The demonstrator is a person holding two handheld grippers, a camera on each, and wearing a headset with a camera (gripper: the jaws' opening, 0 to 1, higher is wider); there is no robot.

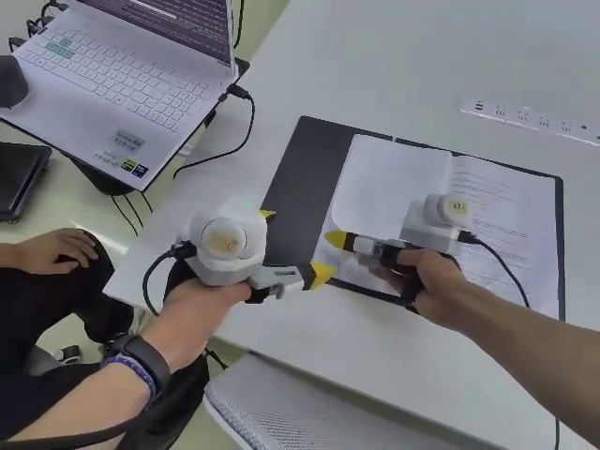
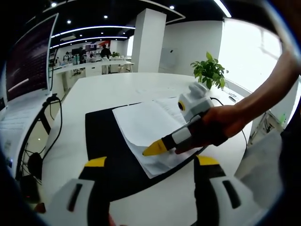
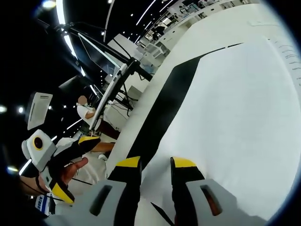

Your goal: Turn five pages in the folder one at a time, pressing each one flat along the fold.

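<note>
A black folder (image 1: 295,187) lies open on the white table, with a stack of printed pages (image 1: 506,220) on its right half. One white page (image 1: 389,183) curves up from the stack towards the left cover. My right gripper (image 1: 336,241) is at this page's near-left corner, its yellow jaws close together on the paper's edge; the page (image 3: 235,103) spreads out beyond them. My left gripper (image 1: 293,246) hovers open by the folder's near-left corner, nothing between its jaws. Ahead of it are the folder (image 2: 103,136), the page (image 2: 146,120) and the right gripper (image 2: 151,150).
A white laptop (image 1: 122,66) on a stand sits at the far left, with cables (image 1: 225,141) running towards the folder. A power strip (image 1: 530,117) lies at the far right. A grey chair (image 1: 309,403) stands below the table edge. Another person's hand (image 1: 52,248) rests at the left.
</note>
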